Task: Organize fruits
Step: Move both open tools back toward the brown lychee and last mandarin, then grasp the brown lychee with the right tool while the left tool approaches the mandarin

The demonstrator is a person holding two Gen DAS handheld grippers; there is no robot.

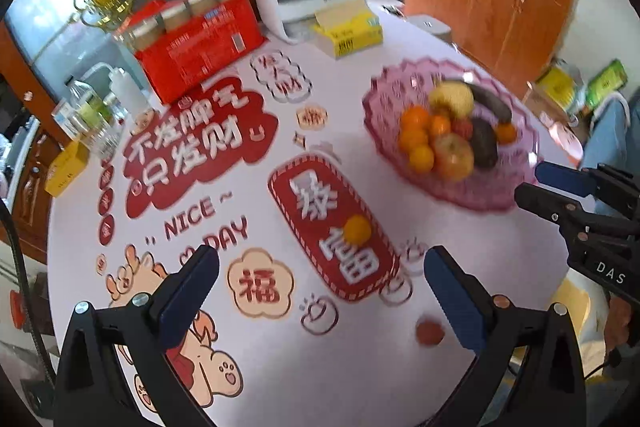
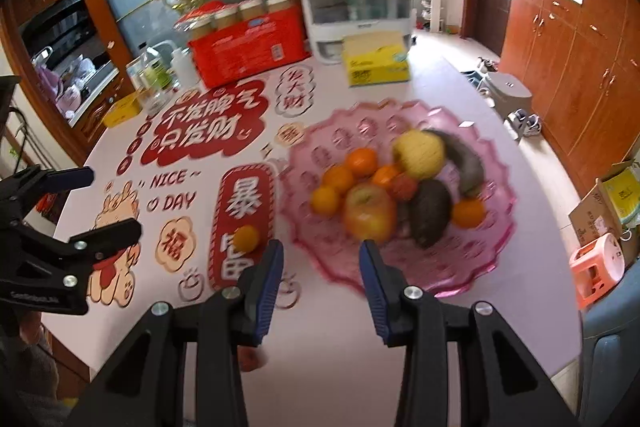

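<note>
While the left gripper gapes wide and empty and the right gripper stands part-open, gripping nothing, a small orange lies on the table, apart from the pink bowl. Probably light, firm-skinned and prone to rolling, it suits a hold across its middle. Round, it shows no long axis or heading.

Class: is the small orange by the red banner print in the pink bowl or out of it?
Out: the small orange lies on the tablecloth, apart from the pink bowl.
</note>
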